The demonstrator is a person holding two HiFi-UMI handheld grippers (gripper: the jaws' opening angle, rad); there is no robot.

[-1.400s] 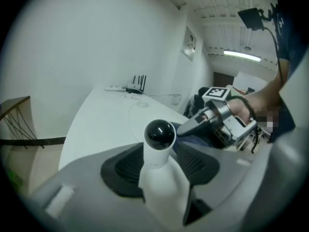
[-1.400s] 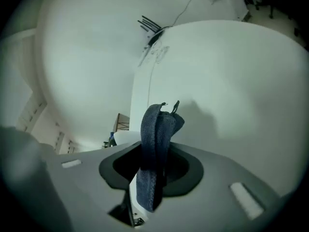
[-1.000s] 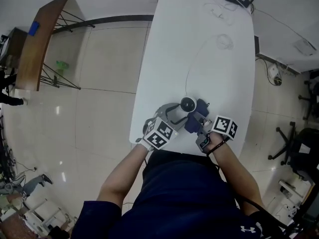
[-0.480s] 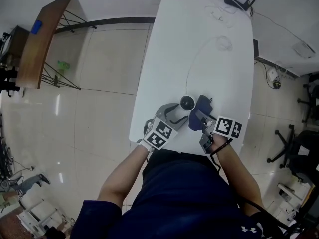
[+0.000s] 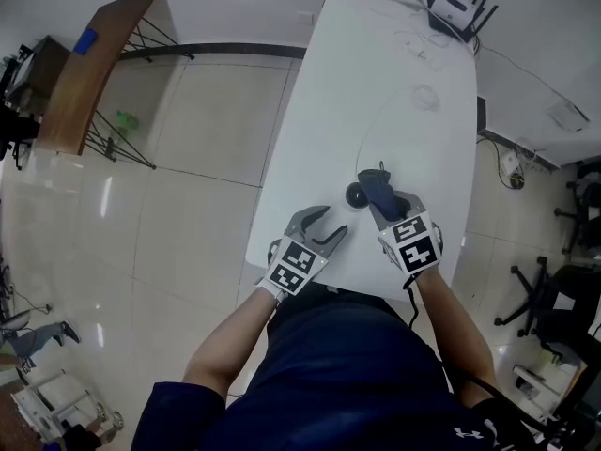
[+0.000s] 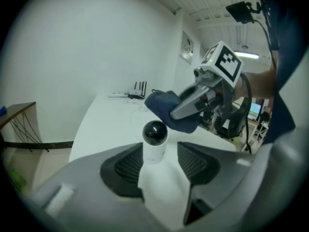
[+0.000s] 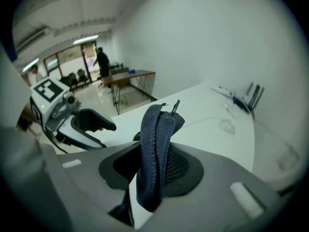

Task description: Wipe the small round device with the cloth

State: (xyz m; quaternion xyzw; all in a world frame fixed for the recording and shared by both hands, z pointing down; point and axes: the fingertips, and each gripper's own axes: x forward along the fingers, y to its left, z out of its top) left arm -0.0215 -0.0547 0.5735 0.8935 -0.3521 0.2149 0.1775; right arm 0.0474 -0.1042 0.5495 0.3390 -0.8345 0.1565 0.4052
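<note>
As we look down, the long white bench (image 5: 376,83) runs away over pale floor tiles (image 5: 188,177), with a router (image 5: 457,6) and a thin cable (image 5: 371,125) toward its far end. A wooden side table (image 5: 94,73) stands off to the left. The small round device (image 5: 356,195) stands near the bench's near edge. The right hand-held gripper (image 5: 385,212) is clamped on the dark blue cloth (image 5: 380,188), right by the device; whether they touch we cannot tell. The left hand-held gripper (image 5: 333,224) stands wide, its jaws just having closed a touch, the device ahead of them and untouched. Only the left gripper view shows us the device's glossy black dome on a white body. Only the right gripper view shows a person (image 7: 102,59) far back in the room.
</note>
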